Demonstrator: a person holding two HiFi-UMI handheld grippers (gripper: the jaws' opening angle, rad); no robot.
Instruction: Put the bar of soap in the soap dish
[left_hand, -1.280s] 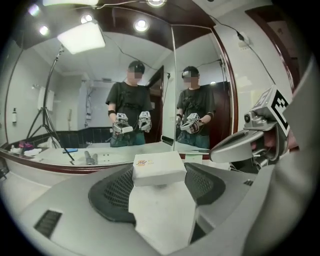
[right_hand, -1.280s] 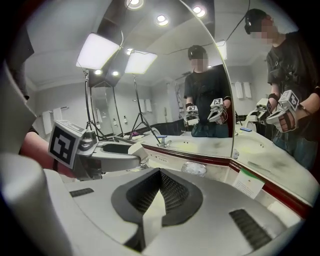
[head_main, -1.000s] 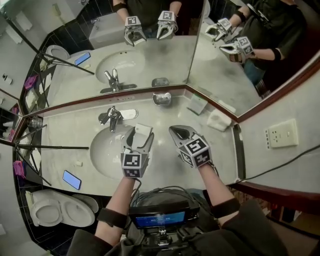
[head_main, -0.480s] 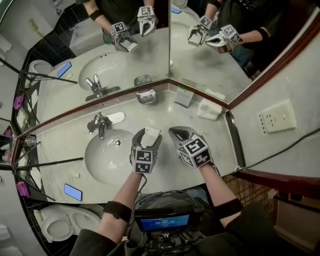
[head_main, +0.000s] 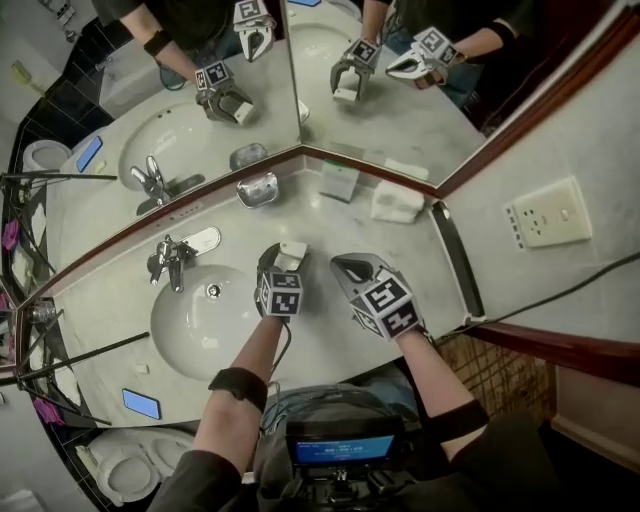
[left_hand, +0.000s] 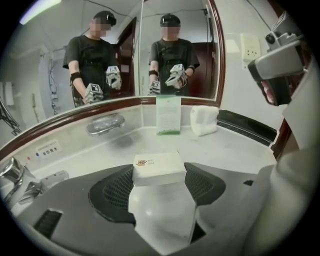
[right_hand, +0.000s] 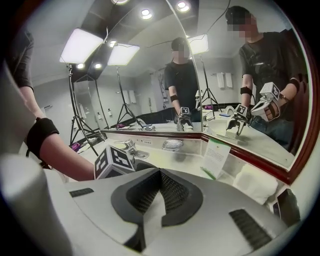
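Left gripper (head_main: 282, 262): jaws wide, clamped on the boxed bar of soap (left_hand: 158, 168), above the counter (head_main: 335, 228) just right of the basin (head_main: 200, 320).
Right gripper (head_main: 345, 266): jaws pressed together, near the counter's front edge.
Soap dish (head_main: 257, 189): at the counter's back edge, apart from the soap.

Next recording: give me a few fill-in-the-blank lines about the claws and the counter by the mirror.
The bar of soap in the left claw is ___ in colour.
The right claw is shut and holds ___.
The upright card stands between the soap dish and a folded ___.
Missing words: white; nothing; towel.
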